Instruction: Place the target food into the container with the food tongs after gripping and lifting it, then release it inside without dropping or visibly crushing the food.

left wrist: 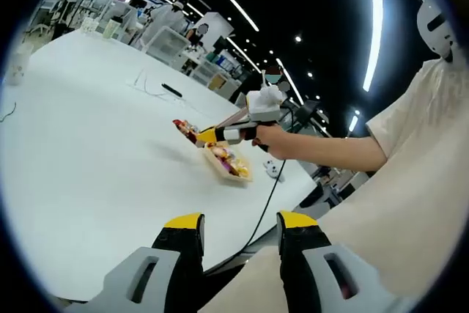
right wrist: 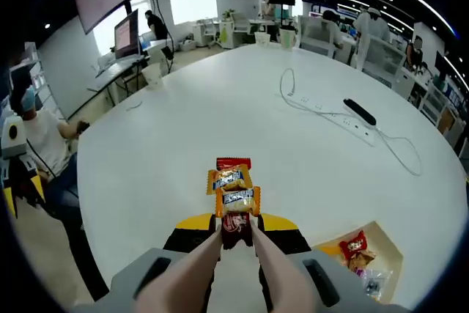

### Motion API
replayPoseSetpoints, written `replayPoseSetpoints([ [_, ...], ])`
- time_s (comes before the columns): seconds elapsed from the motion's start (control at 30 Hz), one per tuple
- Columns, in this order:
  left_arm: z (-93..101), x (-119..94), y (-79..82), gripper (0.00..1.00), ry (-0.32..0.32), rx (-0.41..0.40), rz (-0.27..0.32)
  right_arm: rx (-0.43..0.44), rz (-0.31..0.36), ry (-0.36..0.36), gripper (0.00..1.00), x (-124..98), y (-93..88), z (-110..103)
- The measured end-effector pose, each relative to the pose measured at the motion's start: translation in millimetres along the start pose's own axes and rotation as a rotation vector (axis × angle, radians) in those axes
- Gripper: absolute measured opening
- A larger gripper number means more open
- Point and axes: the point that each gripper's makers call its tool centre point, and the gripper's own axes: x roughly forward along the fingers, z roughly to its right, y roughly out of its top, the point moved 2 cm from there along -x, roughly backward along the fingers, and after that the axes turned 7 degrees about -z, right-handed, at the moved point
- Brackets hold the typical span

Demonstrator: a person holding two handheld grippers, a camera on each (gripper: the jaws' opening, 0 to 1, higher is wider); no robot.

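White and wide, the desk (right wrist: 183,130) sits in an open office with ceiling strip lights and workstations behind it. In the right gripper view, the right gripper (right wrist: 236,226) holds a pair of tongs (right wrist: 220,265) between its yellow-tipped jaws, and the tongs are clenched on the near end of a stack of snack packets (right wrist: 234,196) — orange wrappers on top, a red one at the far end, a dark red one nearest the tips. The packets lie low over the desk just ahead of the tongs; whether they touch the surface I cannot tell. Right of the tongs and slightly nearer, a pale tray (right wrist: 388,243) holds a red packet (right wrist: 354,244) and a few other wrapped sweets. Farther ahead and to the right, a white power strip (right wrist: 344,124) with its cable lies beside a black remote (right wrist: 359,111).

In the left gripper view, the left gripper (left wrist: 239,226) hangs off the desk edge, jaws apart and holding nothing. Across the desk a hand (left wrist: 275,139) carries the right gripper over the tray (left wrist: 229,163), with the packets (left wrist: 187,129) just beyond it.
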Motion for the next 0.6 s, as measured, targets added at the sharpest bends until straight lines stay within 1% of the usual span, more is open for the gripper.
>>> replayPoseSetpoints([
  [0.13, 1.0, 0.0, 1.6, 0.4, -0.004, 0.011, 0.004, -0.014, 0.003, -0.003, 0.22, -6.8, 3.0, -0.3],
  [0.23, 0.4, -1.1, 2.4, 0.43, 0.006, 0.024, 0.009, -0.02, 0.006, -0.005, 0.22, -11.9, 5.5, 0.5],
  [0.33, 2.8, -2.9, 2.2, 0.43, 0.005, 0.028, 0.011, -0.012, 0.01, 0.004, 0.22, -14.4, 7.6, -1.0],
  [0.43, 5.5, -7.4, -1.3, 0.43, 0.004, 0.039, 0.005, -0.022, 0.011, 0.008, 0.22, -14.8, 10.1, -4.5],
  [0.5, 4.5, -11.0, -5.4, 0.43, 0.01, 0.038, 0.001, -0.028, 0.013, 0.012, 0.22, -15.9, 12.5, -8.0],
  [0.6, 2.4, -14.7, -7.3, 0.43, 0.019, 0.032, 0.007, -0.038, 0.016, 0.014, 0.22, -17.8, 14.7, -10.5],
])
